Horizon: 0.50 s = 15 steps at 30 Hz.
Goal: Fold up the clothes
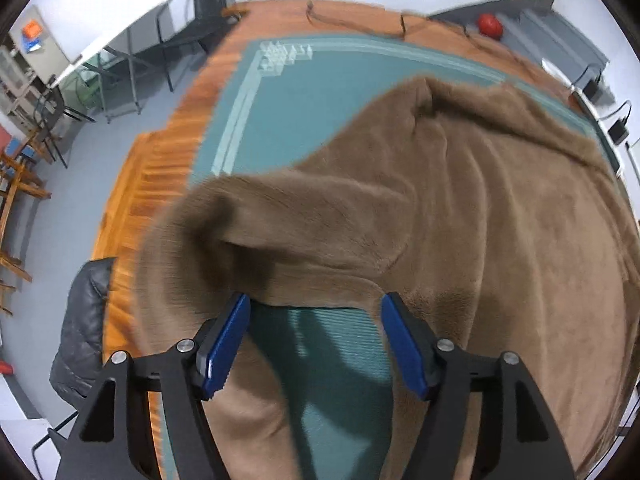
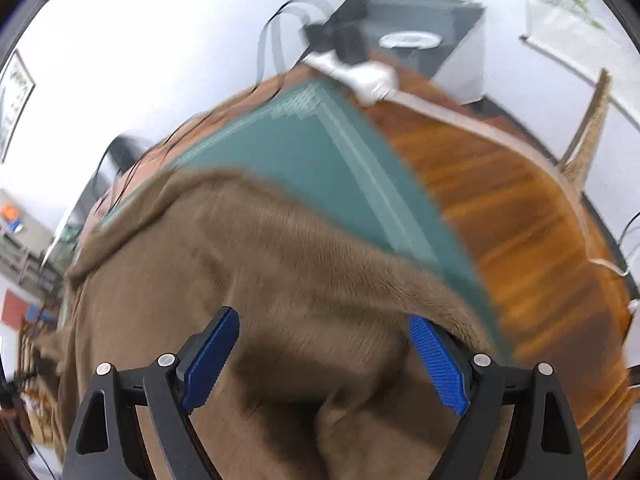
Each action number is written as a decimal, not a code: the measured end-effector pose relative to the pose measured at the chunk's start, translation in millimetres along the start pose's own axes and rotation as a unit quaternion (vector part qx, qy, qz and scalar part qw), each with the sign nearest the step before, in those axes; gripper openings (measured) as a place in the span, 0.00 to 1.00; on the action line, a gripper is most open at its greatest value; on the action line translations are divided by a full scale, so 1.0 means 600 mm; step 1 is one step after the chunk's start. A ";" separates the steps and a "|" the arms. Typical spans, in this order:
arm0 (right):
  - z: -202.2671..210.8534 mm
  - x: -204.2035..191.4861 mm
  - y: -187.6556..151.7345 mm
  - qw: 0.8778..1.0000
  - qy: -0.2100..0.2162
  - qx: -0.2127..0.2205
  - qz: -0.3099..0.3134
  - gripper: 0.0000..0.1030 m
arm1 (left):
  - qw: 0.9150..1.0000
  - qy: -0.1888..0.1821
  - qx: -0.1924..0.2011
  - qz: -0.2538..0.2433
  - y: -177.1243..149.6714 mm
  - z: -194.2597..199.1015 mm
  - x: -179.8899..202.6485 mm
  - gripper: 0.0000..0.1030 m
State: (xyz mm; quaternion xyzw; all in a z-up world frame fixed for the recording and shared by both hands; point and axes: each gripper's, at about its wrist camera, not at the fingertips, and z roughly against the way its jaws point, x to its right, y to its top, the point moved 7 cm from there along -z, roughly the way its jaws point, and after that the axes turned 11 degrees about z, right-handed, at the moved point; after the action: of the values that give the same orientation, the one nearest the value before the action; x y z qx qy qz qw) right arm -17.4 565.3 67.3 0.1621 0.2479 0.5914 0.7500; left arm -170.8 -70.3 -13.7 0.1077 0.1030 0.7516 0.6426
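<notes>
A brown fleece garment [image 1: 460,208] lies spread over a green mat [image 1: 304,120] on a wooden table. In the left wrist view a folded sleeve or flap [image 1: 256,232] lies across the garment's left part. My left gripper [image 1: 314,308] hangs above the garment's near edge, jaws wide apart, with bare green mat showing between the blue pads [image 1: 224,344] and no cloth pinched. In the blurred right wrist view the same garment [image 2: 248,272] fills the lower half. My right gripper [image 2: 324,328] stands open above the fleece, nothing between its pads [image 2: 438,364].
The wooden table's edge [image 1: 160,168] runs along the left; a dark jacket [image 1: 80,332] hangs on a chair there. Cables [image 1: 360,26] and a red object [image 1: 490,26] lie at the far side. A white power strip [image 2: 360,74] sits at the table's far corner.
</notes>
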 end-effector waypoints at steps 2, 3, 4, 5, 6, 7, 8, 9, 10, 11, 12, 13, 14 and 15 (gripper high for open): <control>-0.001 0.024 0.026 1.000 -0.028 0.006 -0.004 0.87 | 1.000 0.003 -0.020 0.002 -0.004 -0.029 0.007 0.70; 0.001 0.035 0.036 0.999 -0.050 0.009 0.000 0.87 | 1.000 0.007 -0.026 0.003 -0.005 -0.040 0.007 0.70; 0.007 0.044 0.040 0.997 -0.075 0.011 0.011 0.87 | 0.999 0.011 -0.030 0.004 -0.006 -0.047 0.007 0.70; 0.009 0.048 0.044 0.996 -0.091 0.009 0.022 0.87 | 0.999 0.010 -0.031 0.006 -0.007 -0.047 0.007 0.70; 0.016 0.051 0.042 0.996 -0.088 0.007 0.026 0.87 | 0.999 0.008 -0.031 0.007 -0.009 -0.047 0.007 0.70; 0.023 0.046 0.040 0.997 -0.077 0.008 0.029 0.87 | 0.999 0.005 -0.031 0.009 -0.010 -0.046 0.008 0.70; 0.032 0.040 0.031 0.997 -0.066 0.011 0.037 0.87 | 1.000 0.004 -0.030 0.007 -0.013 -0.042 0.008 0.70; 0.043 0.024 0.017 0.996 -0.062 0.010 0.057 0.87 | 1.000 0.004 -0.030 0.005 -0.017 -0.036 0.007 0.70; 0.055 0.008 0.003 0.995 -0.058 0.009 0.078 0.87 | 1.000 0.004 -0.029 0.002 -0.023 -0.030 0.007 0.70; 0.066 -0.008 -0.012 0.994 -0.054 0.008 0.099 0.87 | 1.000 0.004 -0.029 -0.001 -0.029 -0.023 0.006 0.71; 0.075 -0.023 -0.029 0.992 -0.049 0.006 0.117 0.87 | 1.000 0.002 -0.028 -0.002 -0.037 -0.016 0.006 0.71; 0.084 -0.037 -0.047 0.990 -0.044 0.004 0.135 0.87 | 1.000 0.001 -0.027 -0.003 -0.046 -0.008 0.006 0.71; 0.093 -0.052 -0.065 0.987 -0.038 0.002 0.153 0.87 | 1.000 -0.001 -0.025 -0.004 -0.055 0.000 0.005 0.71; 0.096 -0.073 -0.086 0.984 -0.032 -0.001 0.175 0.87 | 1.000 -0.003 -0.024 -0.004 -0.065 0.009 0.004 0.72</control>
State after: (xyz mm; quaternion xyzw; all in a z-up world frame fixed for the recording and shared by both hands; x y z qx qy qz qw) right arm 48.9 513.2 94.8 0.2214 0.1906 0.7083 0.6426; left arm -132.7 -61.9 -20.0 0.0946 0.0836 0.7512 0.6479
